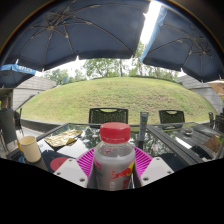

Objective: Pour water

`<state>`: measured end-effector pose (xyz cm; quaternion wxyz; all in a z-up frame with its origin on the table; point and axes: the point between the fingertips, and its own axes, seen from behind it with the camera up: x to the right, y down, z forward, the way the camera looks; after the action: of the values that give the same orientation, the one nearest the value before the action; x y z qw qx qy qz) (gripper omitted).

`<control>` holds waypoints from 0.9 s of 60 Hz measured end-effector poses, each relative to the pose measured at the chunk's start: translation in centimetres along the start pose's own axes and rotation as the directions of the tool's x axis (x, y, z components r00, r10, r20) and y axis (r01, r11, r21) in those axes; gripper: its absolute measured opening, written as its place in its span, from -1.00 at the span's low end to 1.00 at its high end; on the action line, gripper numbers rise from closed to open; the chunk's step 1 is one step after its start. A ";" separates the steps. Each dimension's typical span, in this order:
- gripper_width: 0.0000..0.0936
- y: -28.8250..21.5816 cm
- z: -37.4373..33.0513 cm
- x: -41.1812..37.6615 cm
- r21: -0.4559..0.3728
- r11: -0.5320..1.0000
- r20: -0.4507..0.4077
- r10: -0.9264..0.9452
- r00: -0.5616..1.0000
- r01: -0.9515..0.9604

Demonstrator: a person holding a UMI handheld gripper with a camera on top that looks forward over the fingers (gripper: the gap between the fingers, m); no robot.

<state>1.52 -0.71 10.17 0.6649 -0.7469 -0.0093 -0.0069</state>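
We saw the gripper [113, 165] clamped on a clear plastic bottle [113, 158] with a red cap [115, 132], both pink pads [86, 160] pressing its sides. The bottle stood upright over the near edge of a glass table [170, 140]. A cup [30, 148] sat toward the table's left edge, with chairs [108, 115] along the far edge.

Outdoor patio; two dark umbrellas [75, 30] overhead, bright sky between; grassy mound [115, 98] beyond, trees [100, 68] behind; dark chairs [108, 115] at far edge of glass table [185, 140]; daylight.
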 end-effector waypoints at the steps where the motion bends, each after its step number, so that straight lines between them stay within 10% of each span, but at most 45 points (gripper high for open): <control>1: 0.10 0.0 0.0 0.0 0.000 1.000 0.002 -0.003 1.000 0.003; 26: -0.02 -7.6 1.6 -7.2 0.089 0.830 -0.096 -0.543 0.834 0.551; 39: -0.02 -11.1 5.4 -19.9 0.135 0.207 -0.191 -0.954 0.230 0.969; 54: -0.02 -7.5 7.2 -28.7 0.091 -0.503 -0.289 -0.839 -0.461 0.859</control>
<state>-27.33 7.15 16.18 0.4368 -0.2637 -0.6210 -0.5950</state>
